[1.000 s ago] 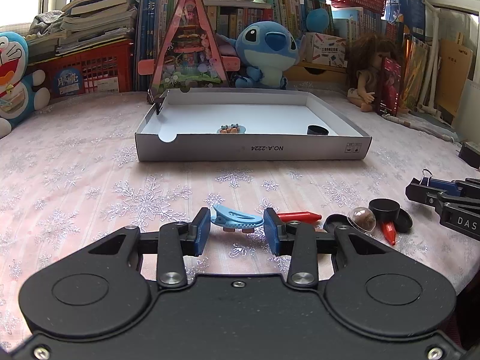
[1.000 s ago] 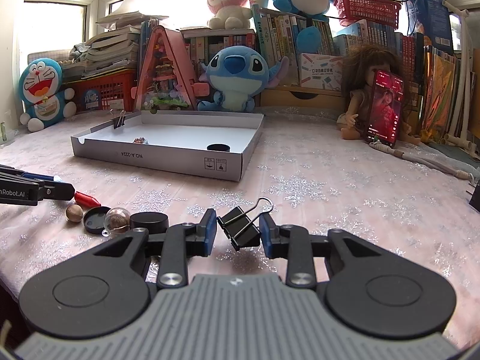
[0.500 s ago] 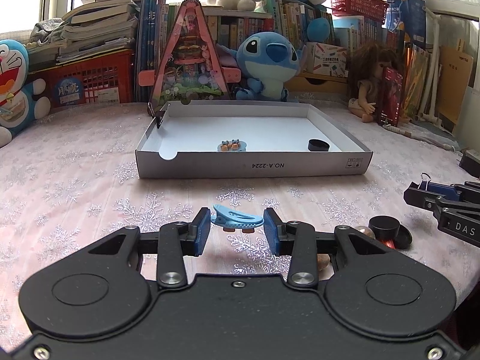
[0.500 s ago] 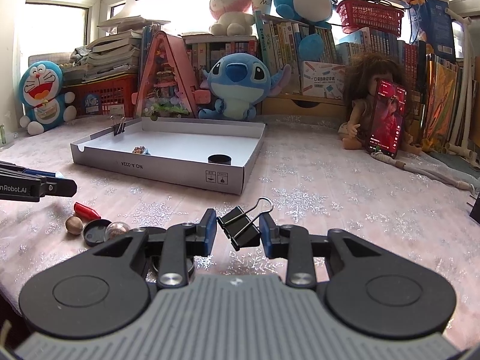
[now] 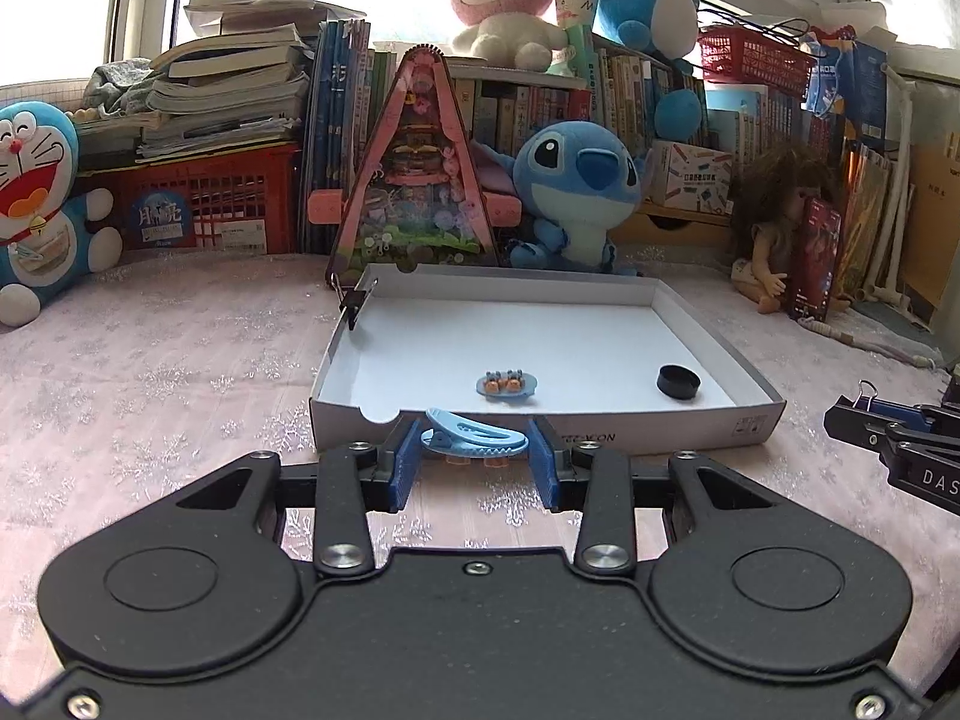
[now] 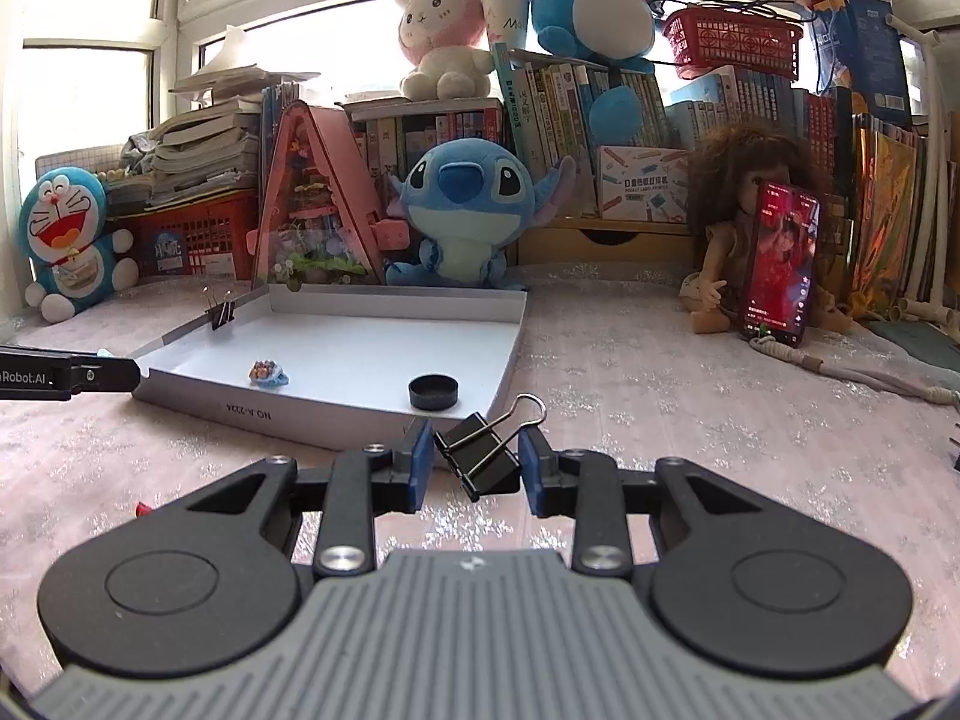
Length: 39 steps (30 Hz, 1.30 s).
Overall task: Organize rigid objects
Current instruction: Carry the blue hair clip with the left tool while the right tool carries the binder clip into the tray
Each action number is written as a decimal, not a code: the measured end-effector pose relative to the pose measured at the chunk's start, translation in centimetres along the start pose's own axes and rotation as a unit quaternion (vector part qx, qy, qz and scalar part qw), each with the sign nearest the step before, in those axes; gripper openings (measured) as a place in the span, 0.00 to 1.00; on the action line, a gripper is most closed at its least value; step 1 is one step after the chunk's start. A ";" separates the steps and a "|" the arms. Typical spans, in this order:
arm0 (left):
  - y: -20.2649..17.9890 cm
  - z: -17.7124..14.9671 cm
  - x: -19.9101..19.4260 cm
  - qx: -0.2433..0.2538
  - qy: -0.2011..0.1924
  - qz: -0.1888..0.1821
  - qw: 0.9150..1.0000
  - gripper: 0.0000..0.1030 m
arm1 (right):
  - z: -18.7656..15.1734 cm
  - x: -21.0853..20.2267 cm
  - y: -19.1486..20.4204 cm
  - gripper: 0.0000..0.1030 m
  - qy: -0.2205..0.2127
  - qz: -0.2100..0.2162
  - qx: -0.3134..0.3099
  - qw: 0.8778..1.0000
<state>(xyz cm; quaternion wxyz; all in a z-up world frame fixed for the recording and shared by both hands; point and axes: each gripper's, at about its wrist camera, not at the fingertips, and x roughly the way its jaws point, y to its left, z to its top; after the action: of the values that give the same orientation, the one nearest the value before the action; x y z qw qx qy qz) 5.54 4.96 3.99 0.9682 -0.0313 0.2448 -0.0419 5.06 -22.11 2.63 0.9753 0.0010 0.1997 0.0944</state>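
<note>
The left gripper [image 5: 474,459] is clamped on a light blue hair clip [image 5: 474,435], which lies crosswise between the blue pads, held clear of the tabletop [image 5: 180,360] just in front of the near wall of the shallow white box [image 5: 708,420]. The right gripper [image 6: 474,471] is closed on a black binder clip [image 6: 480,456], tilted with its wire handle raised toward the upper right, just before the box's near right corner. The box is the landmark for everything else: inside it, near the front wall, lie a small blue plate with tiny figures [image 5: 507,385] and, to the right of that, a black round cap [image 5: 678,382]. A second black binder clip [image 5: 353,303] is clipped on the box's left wall near the far corner. Behind the box stand a pink triangular toy house [image 5: 420,168] and a blue plush toy [image 5: 576,192]. Well to the right of the box, a doll [image 6: 738,240] sits with a phone [image 6: 777,264] leaning against it. In the right wrist view the left gripper's tip reaches in at the box's near left corner.
</note>
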 end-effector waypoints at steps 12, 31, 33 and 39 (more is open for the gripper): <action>1.1 3.8 5.1 -0.042 0.018 0.005 0.999 0.35 | 3.2 4.7 2.5 0.35 -0.002 0.040 0.010 0.999; 1.6 3.9 12.0 -0.060 0.045 0.043 0.996 0.35 | 3.9 12.1 5.8 0.35 0.044 0.044 -0.021 0.998; 1.5 3.8 12.3 -0.061 0.047 0.044 0.996 0.35 | 3.9 12.4 5.9 0.35 0.048 0.043 -0.023 0.998; 1.3 3.5 12.9 -0.059 0.054 0.049 0.996 0.35 | 3.9 13.2 6.0 0.35 0.056 0.041 -0.024 0.997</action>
<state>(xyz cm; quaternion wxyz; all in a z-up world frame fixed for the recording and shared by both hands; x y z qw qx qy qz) 18.66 5.19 0.87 0.9509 -0.0735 0.3002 0.0186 17.42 -13.68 1.31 0.9575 -0.0199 0.2516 0.1394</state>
